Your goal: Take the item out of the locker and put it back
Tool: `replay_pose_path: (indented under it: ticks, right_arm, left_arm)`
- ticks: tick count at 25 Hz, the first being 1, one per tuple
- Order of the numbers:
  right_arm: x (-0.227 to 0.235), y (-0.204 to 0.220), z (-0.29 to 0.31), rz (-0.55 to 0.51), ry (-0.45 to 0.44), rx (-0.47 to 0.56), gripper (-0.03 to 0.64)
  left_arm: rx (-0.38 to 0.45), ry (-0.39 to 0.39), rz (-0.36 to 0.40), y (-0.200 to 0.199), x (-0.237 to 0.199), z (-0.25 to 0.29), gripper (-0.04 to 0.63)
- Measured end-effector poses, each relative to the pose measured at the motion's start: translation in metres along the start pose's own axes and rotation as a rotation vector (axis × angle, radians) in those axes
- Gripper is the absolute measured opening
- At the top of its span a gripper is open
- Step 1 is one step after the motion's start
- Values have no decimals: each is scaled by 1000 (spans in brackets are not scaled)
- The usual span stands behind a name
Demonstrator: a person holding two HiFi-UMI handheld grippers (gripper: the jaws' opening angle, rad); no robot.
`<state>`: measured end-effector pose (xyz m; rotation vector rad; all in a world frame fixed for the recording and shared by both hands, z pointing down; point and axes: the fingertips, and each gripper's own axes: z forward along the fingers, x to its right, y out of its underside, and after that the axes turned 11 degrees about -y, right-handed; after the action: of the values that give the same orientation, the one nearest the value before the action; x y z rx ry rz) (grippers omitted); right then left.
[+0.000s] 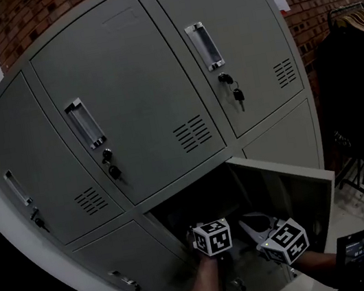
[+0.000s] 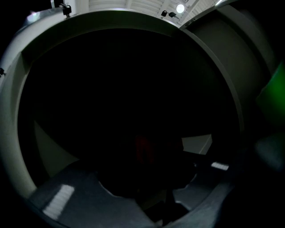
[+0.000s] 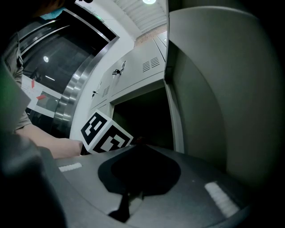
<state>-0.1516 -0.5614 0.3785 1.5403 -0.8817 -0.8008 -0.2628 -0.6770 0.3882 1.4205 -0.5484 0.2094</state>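
Note:
The lower locker (image 1: 193, 209) stands open, and its door (image 1: 295, 191) is swung out to the right. My left gripper (image 1: 207, 227) reaches into the dark compartment. In the left gripper view its jaws (image 2: 147, 178) stand apart, and a faint reddish item (image 2: 143, 149) shows in the dark just past them. Whether the pads touch it is too dark to tell. My right gripper (image 1: 245, 221) hovers beside the door, outside the opening. In the right gripper view its fingertips (image 3: 138, 146) meet with nothing between them. The left gripper's marker cube (image 3: 106, 133) sits before the opening (image 3: 142, 116).
Closed grey lockers fill the wall above, with keys hanging in two locks (image 1: 237, 96) (image 1: 111, 169). A rack of dark clothes (image 1: 358, 75) stands at the right. The open door (image 3: 209, 102) bounds the right side. A dark handheld screen (image 1: 357, 250) is at bottom right.

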Motion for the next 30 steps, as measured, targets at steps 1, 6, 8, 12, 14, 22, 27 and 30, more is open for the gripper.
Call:
replay_pose_path:
  ticks: [1, 6, 8, 12, 14, 22, 27, 30]
  right_arm:
    - [-1, 0, -2, -2, 1, 1, 0]
    - [-5, -5, -10, -10, 12, 12, 0]
    - [-5, -6, -13, -15, 17, 14, 0]
    - [-5, -8, -17, -19, 23, 16, 0]
    - [-8, -8, -18, -17, 20, 17, 0]
    - [-30, -5, -25, 18, -35, 17, 0]
    - [-45, 3, -36, 58, -86, 15, 0]
    - [-56, 6, -47, 80, -121, 17, 0]
  left_arm:
    - [8, -1, -7, 0, 0, -1, 133]
    - [55, 32, -76, -4, 2, -6, 291]
    - [94, 30, -94, -9, 0, -10, 343]
    - [164, 14, -125, -21, -7, -25, 373]
    - [181, 16, -137, -23, -8, -33, 373]
    - [226, 39, -259, -21, -15, -94, 227]
    - [217, 1, -281, -14, -18, -136, 97]
    - [190, -25, -297, -7, -17, -163, 51]
